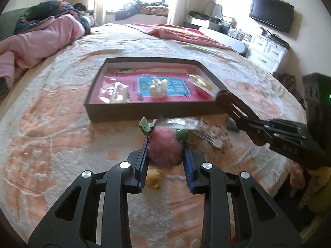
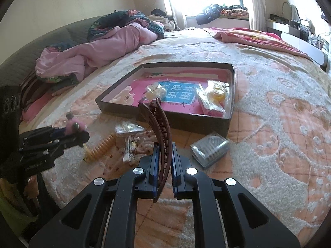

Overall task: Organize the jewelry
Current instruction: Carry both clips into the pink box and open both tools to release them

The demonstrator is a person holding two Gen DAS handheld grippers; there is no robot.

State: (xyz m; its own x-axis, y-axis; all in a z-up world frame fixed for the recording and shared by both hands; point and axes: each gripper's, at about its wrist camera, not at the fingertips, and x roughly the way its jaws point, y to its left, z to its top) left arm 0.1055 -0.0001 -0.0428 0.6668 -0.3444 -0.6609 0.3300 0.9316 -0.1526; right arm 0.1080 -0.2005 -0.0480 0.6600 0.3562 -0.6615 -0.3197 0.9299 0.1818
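My left gripper is shut on a fluffy pink hair clip with green ends, held above the bedspread in front of the box; it also shows in the right wrist view. My right gripper is shut on a long brown banana hair clip, its tip near the box's near wall; it also shows in the left wrist view. The shallow dark box has a pink lining and holds bagged items: a white one, a cream one and a yellow one.
On the bedspread near the box lie a yellow spiral hair tie, bagged small jewelry and a clear case with a comb-like piece. A pink quilt lies at the far left of the bed. A dresser and TV stand at the right.
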